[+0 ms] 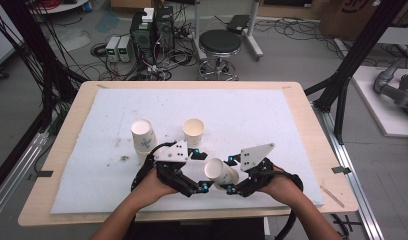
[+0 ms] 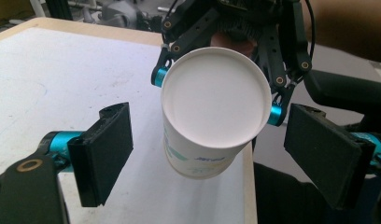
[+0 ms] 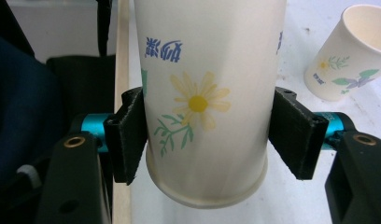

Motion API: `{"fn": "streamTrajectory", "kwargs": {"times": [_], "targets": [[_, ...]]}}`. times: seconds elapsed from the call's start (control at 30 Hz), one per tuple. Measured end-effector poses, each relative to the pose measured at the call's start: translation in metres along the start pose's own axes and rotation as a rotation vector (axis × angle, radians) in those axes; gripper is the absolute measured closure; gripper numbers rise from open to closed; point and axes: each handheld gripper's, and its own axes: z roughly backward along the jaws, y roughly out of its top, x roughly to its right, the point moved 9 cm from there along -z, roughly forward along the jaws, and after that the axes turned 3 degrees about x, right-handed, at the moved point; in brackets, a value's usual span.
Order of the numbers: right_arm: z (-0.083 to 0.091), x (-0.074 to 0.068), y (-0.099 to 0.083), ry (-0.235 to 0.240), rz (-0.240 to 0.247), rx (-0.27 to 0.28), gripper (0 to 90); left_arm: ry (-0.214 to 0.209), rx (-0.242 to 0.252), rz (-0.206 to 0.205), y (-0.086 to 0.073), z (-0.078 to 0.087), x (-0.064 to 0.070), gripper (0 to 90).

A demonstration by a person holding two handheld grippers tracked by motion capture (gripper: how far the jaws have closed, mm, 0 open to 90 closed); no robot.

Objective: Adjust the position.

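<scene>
Near the front edge of the white mat [image 1: 272, 115], the right gripper [image 1: 232, 175] holds a paper cup [image 1: 221, 172] tipped on its side, mouth turned toward the left gripper [image 1: 201, 170]. From the right gripper view its two black pads [image 3: 129, 137] press on opposite flanks of the flowered cup wall just above the base, and the wall looks only lightly squeezed. The left gripper view looks straight into the cup's round mouth [image 2: 215, 95], with that gripper's jaws spread wide, one on each side and both clear of the rim. Two more cups stand upright farther back on the mat, one with a printed wall [image 1: 143, 135] and a plainer one [image 1: 193, 131] just beside it to the right. The work in hand looks like passing the cup across, or readying it to nest with the standing ones. To do it well, the left gripper should come in squarely, so that both pads meet the wall together a little below the rim, where the paper is stiffest, and should close gently, since thin paper buckles easily. The right jaws should let go only once the left hold is firm, or the cup may drop off the table edge [image 1: 192, 216] close below.
</scene>
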Motion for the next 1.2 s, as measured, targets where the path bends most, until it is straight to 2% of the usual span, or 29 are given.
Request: {"fn": "streamTrajectory", "kwargs": {"times": [0.23, 0.57, 0.97, 1.2], "targets": [[-0.002, 0.0, 0.001, 0.007, 0.048, -0.1, 33.8, -0.009, -0.065, -0.029, -0.002, -0.004, 0.0, 15.8], [-0.007, -0.003, 0.0, 0.042, 0.078, -0.197, 33.8, -0.029, -0.132, -0.053, -0.007, -0.009, 0.001, 16.3], [-0.012, -0.006, -0.001, 0.07, 0.09, -0.285, 33.7, -0.04, -0.184, -0.063, -0.013, -0.015, 0.001, 18.2], [-0.016, -0.007, -0.002, 0.083, 0.089, -0.319, 33.7, -0.068, -0.214, -0.051, -0.018, -0.019, 0.004, 24.5]]}}
